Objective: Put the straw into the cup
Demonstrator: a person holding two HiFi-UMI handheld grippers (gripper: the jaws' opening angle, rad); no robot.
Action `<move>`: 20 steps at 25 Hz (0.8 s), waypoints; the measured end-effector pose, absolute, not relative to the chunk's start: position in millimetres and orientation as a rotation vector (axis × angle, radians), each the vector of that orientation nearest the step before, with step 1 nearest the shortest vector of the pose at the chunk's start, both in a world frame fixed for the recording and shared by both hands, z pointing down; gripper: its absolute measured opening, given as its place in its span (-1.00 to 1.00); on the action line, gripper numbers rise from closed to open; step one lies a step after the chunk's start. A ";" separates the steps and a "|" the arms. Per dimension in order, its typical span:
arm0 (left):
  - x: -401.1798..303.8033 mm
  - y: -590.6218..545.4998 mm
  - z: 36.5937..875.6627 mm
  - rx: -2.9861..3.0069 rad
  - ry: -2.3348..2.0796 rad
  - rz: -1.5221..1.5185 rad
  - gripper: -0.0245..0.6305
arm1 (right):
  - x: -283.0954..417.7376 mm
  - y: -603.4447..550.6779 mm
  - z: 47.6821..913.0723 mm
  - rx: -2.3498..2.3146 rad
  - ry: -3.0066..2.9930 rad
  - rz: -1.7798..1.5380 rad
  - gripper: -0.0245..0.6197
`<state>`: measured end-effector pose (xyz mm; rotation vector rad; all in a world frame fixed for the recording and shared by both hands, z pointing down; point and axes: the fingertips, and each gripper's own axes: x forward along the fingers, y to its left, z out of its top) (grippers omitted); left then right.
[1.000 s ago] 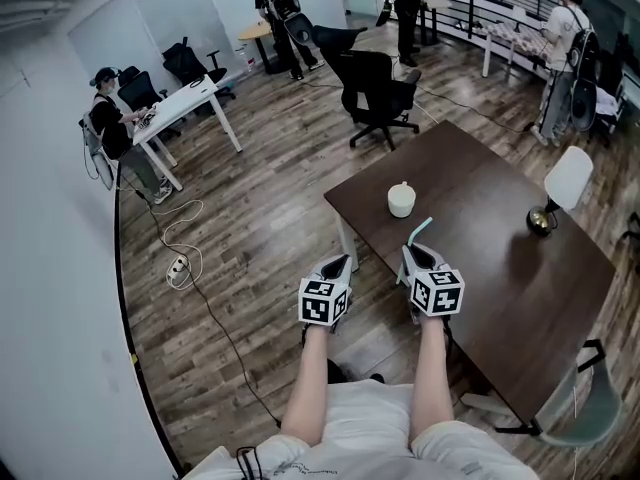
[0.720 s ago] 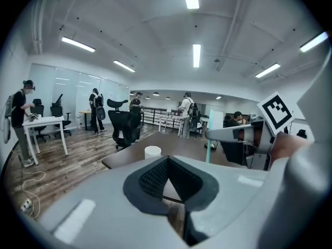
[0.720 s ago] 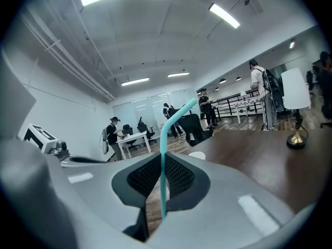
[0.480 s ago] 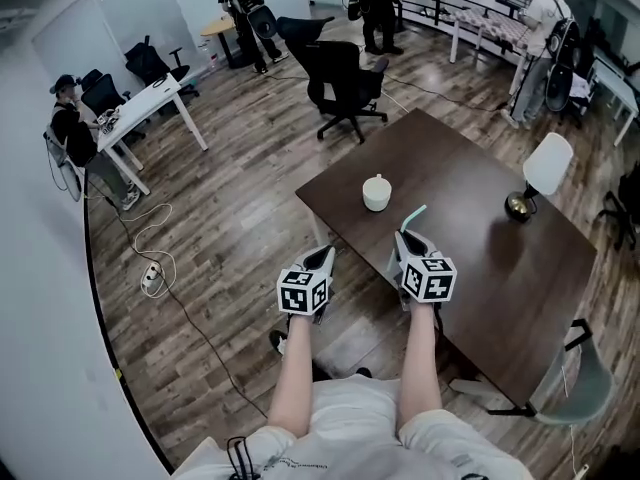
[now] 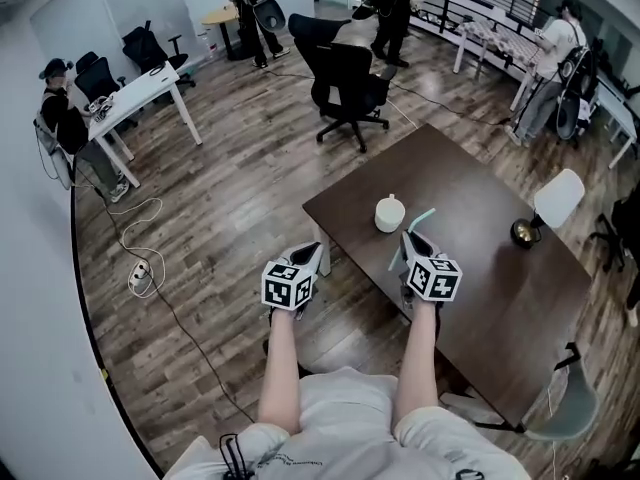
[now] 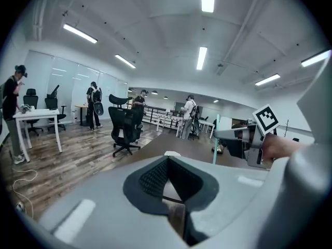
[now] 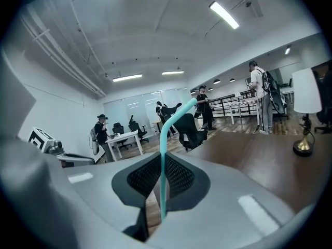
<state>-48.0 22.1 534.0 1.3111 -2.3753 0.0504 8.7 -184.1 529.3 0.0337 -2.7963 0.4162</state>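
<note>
Right gripper (image 5: 411,243): jaws closed on a teal straw (image 5: 422,217). In the right gripper view the straw (image 7: 163,160) stands upright between the pads, with its top bent over to the right. The gripper is held over the near corner of the table (image 5: 500,268).

Left gripper (image 5: 313,252): jaws brought together with nothing between them. It is held over the wood floor, just off the table's edge and level with the right gripper.

Cup (image 5: 390,212): white, upright on the table just beyond the right gripper. The straw's bent tip hangs near its right side and is not in it. In the left gripper view only the rim (image 6: 172,153) shows above the jaws.

Table: dark brown, carrying the cup and a lamp (image 5: 553,203) with a white shade and a round dark base, well apart from the cup.

Also in the room: a black office chair (image 5: 345,88) past the table, a white desk (image 5: 140,93) with a seated person (image 5: 60,118), and a power strip (image 5: 138,275) and cable on the floor.
</note>
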 end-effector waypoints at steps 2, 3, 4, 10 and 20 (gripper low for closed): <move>-60.0 17.0 534.4 1.321 -2.365 0.027 -0.92 | -2.3 -182.3 527.1 0.045 -2.788 0.396 -0.78; -65.7 12.3 534.8 1.331 -2.356 0.022 -0.92 | -8.2 -182.7 526.6 0.054 -2.781 0.387 -0.78; -71.3 6.5 534.9 1.346 -2.344 0.020 -0.92 | -14.7 -183.7 526.1 0.062 -2.776 0.381 -0.78; -108.8 -22.9 531.4 1.506 -2.247 0.072 -0.92 | -48.9 -186.4 525.5 0.178 -2.761 0.389 -0.78; -186.5 -25.0 528.8 1.667 -2.136 0.103 -0.92 | -103.8 -188.1 522.6 0.388 -2.772 0.531 -0.78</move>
